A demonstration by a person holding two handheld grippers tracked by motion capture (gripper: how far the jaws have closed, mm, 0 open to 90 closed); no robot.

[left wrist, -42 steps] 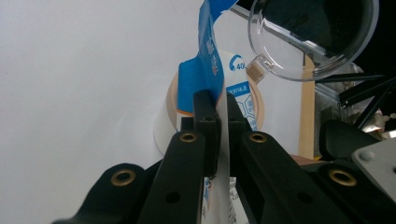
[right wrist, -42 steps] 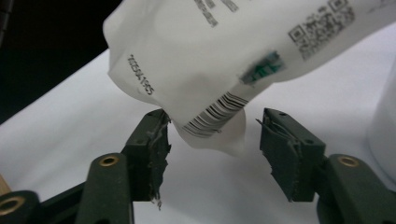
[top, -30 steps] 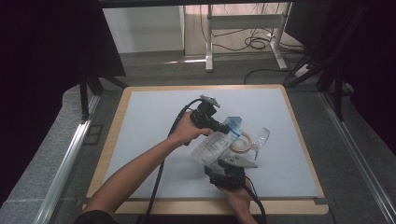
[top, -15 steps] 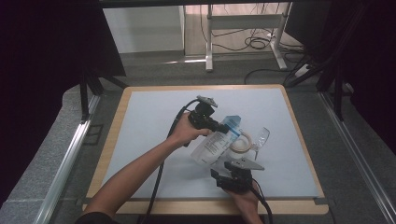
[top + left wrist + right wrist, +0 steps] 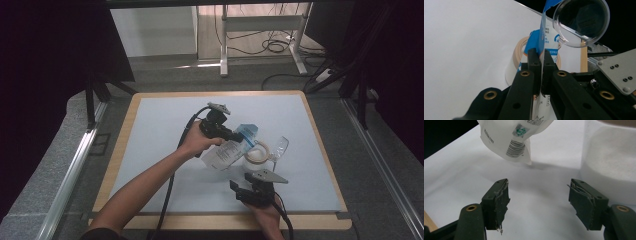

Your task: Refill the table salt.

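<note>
**Left hand-held gripper pinching a pouch, right one just sitting there spread**

So from where I'm standing: the left hand-held gripper (image 5: 234, 135) is near the middle of the table (image 5: 165, 120), jaws pressed together on a white and blue pouch (image 5: 230, 150). In the left gripper view you can see the thin edge of the pouch (image 5: 543, 47) clamped right between the two black jaws, running up past them. The pouch hangs tilted, blue end up at about 1 o'clock from the grip, printed white end dropping toward 7 o'clock. From the right gripper view its lower corner with the barcode (image 5: 517, 138) looks lifted off the table, shadow underneath.

Just beside the pouch at 3 o'clock there's a roll of tape (image 5: 257, 154), beige core, white outside, lying flat. Right next to that, further toward 3 o'clock, a clear plastic cup (image 5: 280, 147) is tipped on its side. In the left gripper view the cup's round mouth (image 5: 581, 22) faces the camera, up at 1 o'clock.

The right hand-held gripper (image 5: 243, 191) is down at 6 o'clock from the tape roll, near the table's front edge. Its jaws are spread with nothing between them, just bare table. The pads (image 5: 501, 197) look pretty chewed up and frayed. The white wall of the tape roll (image 5: 609, 162) is at its 2 o'clock, close but not touching.
</note>
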